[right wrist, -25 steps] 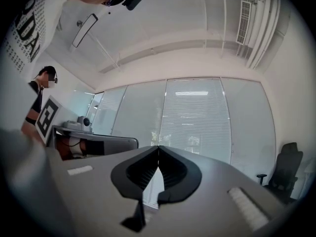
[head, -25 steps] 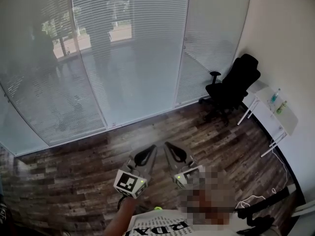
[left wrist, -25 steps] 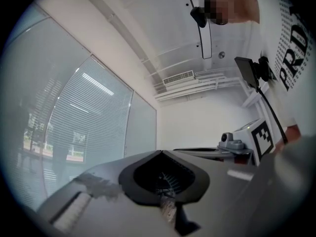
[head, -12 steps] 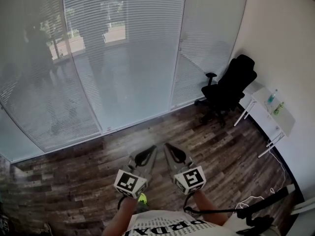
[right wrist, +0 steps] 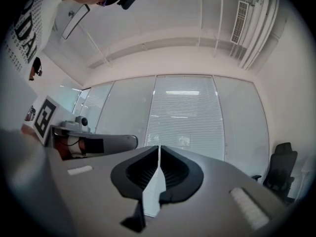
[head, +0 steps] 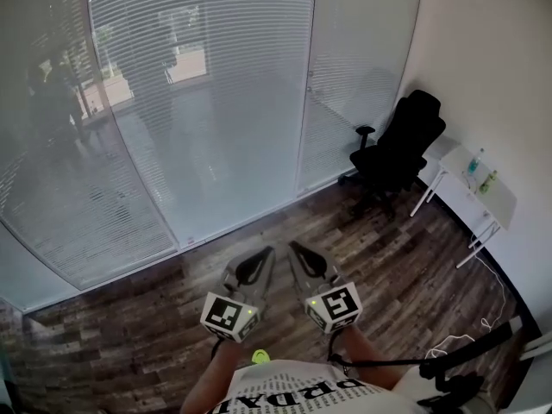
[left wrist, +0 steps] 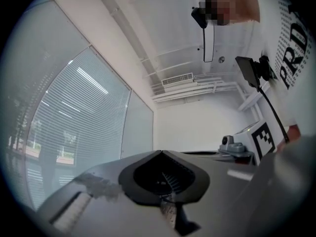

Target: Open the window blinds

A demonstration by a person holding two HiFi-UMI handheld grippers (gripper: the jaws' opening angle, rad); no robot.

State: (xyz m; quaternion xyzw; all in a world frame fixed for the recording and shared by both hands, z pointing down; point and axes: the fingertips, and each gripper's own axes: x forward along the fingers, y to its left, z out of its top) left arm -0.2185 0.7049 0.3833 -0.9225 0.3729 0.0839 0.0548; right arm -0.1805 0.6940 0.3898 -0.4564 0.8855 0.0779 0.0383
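Closed white slatted blinds (head: 198, 102) cover tall glass panels across the far side of the room, and they also fill the middle of the right gripper view as blinds (right wrist: 185, 117) and the left of the left gripper view as blinds (left wrist: 69, 132). My left gripper (head: 268, 250) and right gripper (head: 291, 246) are held side by side low in the head view, pointing toward the glass and well short of it. Both have their jaws together with nothing between them. No cord or wand of the blinds is visible.
A black office chair (head: 399, 149) stands in the right corner beside the glass. A white table (head: 473, 188) with two bottles is against the right wall. Dark wood-plank floor (head: 129, 335) lies between me and the blinds. A black cable (head: 470, 343) runs at lower right.
The blinds and chair have shifted left and grown slightly in the head view as I walked toward the glass. Both grippers kept their pose, carried forward side by side.
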